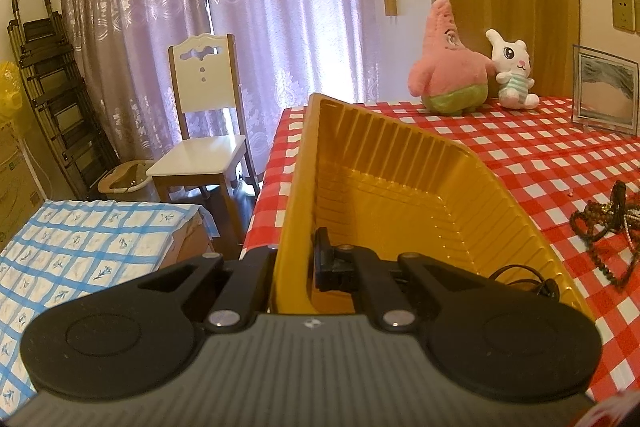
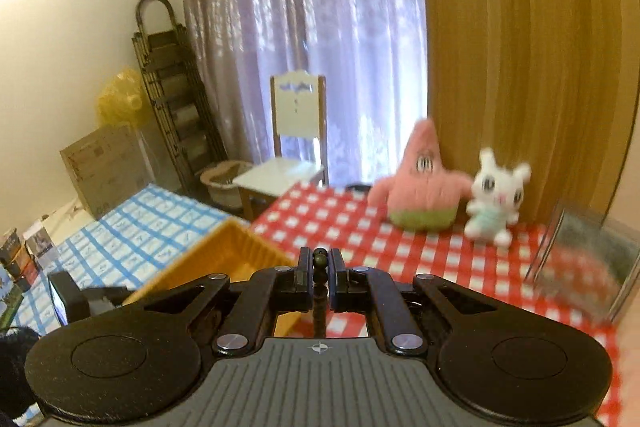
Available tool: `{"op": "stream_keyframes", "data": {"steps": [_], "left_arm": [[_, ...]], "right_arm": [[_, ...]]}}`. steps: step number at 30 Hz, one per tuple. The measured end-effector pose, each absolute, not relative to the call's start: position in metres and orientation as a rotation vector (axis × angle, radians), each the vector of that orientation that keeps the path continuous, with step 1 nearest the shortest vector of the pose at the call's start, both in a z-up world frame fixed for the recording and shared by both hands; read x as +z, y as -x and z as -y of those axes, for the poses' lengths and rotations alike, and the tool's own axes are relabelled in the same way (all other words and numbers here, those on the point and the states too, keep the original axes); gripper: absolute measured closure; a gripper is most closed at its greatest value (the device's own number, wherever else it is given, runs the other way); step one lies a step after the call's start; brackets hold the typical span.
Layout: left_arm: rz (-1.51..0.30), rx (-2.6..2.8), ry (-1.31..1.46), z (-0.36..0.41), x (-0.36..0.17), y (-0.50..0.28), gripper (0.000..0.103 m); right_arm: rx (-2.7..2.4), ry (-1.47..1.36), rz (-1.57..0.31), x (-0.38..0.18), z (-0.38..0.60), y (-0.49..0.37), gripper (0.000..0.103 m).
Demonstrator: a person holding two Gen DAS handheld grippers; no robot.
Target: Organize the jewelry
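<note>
Your left hand-held gripper point(image 1: 294, 267) is clamped on the near wall of the gold ribbed plastic tray point(image 1: 400, 183), one finger outside the wall and one inside, and the tray sits tilted at the edge of the red-and-white checked tabletop point(image 1: 520, 155). A thin black cord point(image 1: 528, 281) lies in the tray's near right corner. To the right of the tray, a tangle of beaded jewelry point(image 1: 604, 231) rests on the cloth, apart from the tray.

Your right hand-held gripper point(image 2: 320, 269) is pinched together on a strand of dark beads point(image 2: 320, 263), which hangs down between the fingers above the tabletop. The tray lies below and to its left in that view, which is blurred.

At the far side of the tabletop a pink starfish plush point(image 1: 448, 67) touches a white bunny plush point(image 1: 512, 71), with a glass picture frame point(image 1: 604, 91) to their right.
</note>
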State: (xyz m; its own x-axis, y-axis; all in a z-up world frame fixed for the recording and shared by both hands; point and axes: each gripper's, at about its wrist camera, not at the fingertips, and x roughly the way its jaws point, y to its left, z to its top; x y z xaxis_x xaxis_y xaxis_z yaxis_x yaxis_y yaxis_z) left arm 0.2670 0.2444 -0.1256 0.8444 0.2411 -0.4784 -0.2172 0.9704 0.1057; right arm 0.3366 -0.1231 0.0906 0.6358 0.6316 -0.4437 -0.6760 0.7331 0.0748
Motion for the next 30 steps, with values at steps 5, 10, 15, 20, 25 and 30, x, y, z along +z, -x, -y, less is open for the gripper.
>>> {"op": "stream_keyframes", "data": {"steps": [5, 10, 15, 20, 25, 30], "left_arm": [[-0.507, 0.234, -0.053, -0.244, -0.126, -0.267, 0.1], [-0.501, 0.23, -0.051, -0.244, -0.125, -0.267, 0.1], [-0.491, 0.225, -0.051, -0.243, -0.123, -0.268, 0.1], [-0.485, 0.223, -0.048, -0.243, -0.121, -0.269, 0.1], [-0.484, 0.224, -0.046, -0.243, -0.121, -0.268, 0.1], [-0.485, 0.226, -0.044, -0.243, -0.12, -0.268, 0.1]], "right_arm": [[0.765, 0.125, -0.398, 0.133, 0.118, -0.334, 0.096], [0.781, 0.154, -0.323, 0.17, 0.105, -0.334, 0.096], [0.819, 0.156, -0.266, 0.193, 0.088, -0.337, 0.096], [0.882, 0.114, -0.197, 0.208, 0.067, -0.34, 0.096], [0.952, 0.063, -0.167, 0.213, 0.044, -0.343, 0.096], [1.009, 0.029, -0.266, 0.184, 0.016, -0.357, 0.096]]}}
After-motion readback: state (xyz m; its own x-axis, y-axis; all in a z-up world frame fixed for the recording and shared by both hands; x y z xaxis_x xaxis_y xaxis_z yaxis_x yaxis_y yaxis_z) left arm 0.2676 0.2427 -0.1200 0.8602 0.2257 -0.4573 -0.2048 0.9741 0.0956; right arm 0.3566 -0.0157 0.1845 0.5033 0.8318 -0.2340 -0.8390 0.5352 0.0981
